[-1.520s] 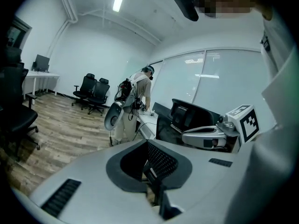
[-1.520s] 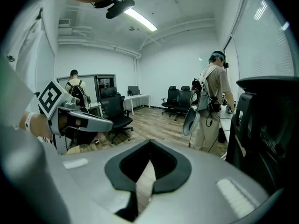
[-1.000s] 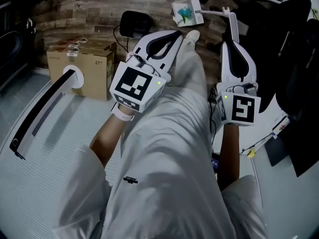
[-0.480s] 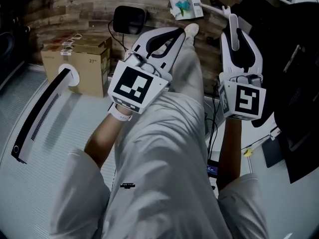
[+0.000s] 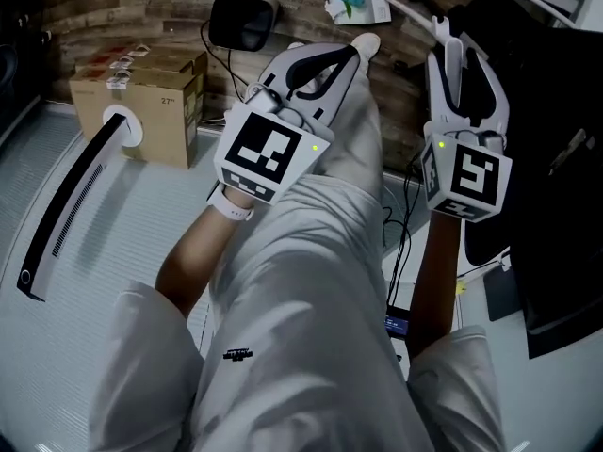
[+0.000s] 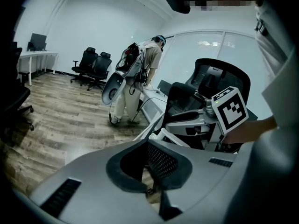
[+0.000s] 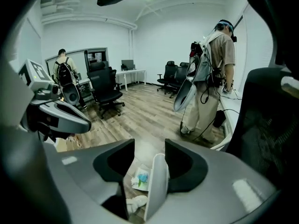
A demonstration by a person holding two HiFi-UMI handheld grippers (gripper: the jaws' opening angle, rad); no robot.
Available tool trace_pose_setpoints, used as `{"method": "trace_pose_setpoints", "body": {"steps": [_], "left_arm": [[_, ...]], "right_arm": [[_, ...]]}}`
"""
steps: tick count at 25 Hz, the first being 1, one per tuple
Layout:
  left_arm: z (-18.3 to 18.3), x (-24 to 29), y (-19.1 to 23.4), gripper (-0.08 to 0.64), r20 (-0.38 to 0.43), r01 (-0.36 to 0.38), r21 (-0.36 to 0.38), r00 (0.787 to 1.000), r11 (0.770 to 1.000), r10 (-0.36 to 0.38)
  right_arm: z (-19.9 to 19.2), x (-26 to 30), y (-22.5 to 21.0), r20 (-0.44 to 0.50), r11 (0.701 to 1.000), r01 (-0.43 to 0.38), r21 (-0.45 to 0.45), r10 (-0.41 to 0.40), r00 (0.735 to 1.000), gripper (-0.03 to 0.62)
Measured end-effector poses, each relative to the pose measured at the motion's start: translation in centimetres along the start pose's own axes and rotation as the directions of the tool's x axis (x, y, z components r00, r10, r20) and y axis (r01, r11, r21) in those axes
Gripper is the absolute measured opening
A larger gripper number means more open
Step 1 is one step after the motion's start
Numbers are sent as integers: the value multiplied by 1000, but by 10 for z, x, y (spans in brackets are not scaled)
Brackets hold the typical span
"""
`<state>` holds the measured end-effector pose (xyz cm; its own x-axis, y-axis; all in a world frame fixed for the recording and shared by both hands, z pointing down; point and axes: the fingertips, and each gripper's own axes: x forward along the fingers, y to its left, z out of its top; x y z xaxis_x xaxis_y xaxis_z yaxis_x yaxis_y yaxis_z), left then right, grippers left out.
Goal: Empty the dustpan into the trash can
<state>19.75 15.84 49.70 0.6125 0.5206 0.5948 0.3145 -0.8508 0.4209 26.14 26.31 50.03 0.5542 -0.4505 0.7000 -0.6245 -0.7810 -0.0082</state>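
Both grippers have sunk. Right gripper (image 5: pixel 459 59) fingers are opening around the white handle (image 7: pixel 156 190); left gripper (image 5: pixel 347 56) is clenched, empty. Centre the handle between the fingers before closing.

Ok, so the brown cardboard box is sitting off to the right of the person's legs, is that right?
Not quite. The brown cardboard box is sitting off to the left of the person's legs, not the right. The head view shows it.

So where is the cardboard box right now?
In the head view the cardboard box stands at upper left on the wood floor, to the left of the left gripper.
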Motion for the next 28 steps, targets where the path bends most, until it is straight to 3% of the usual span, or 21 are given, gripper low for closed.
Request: {"method": "trace_pose_setpoints", "body": {"steps": [14,22,25,28], "left_arm": [[-26,37,24,6,-45,-16,-42,999,999,14],[-31,44,25,6,-54,-3,-51,999,999,0],[-34,44,26,7,-56,-8,-57,998,998,4],[-39,44,26,7,-60,-9,-59,998,998,5]], "right_arm": [[-54,49,-22,-204,1000,-24,12,26,979,219],[-59,60,-19,-231,998,-36,49,46,972,215],[-63,62,-21,-265,999,-17,50,29,964,137],[-67,63,-21,-301,1000,-13,23,19,953,129]]}}
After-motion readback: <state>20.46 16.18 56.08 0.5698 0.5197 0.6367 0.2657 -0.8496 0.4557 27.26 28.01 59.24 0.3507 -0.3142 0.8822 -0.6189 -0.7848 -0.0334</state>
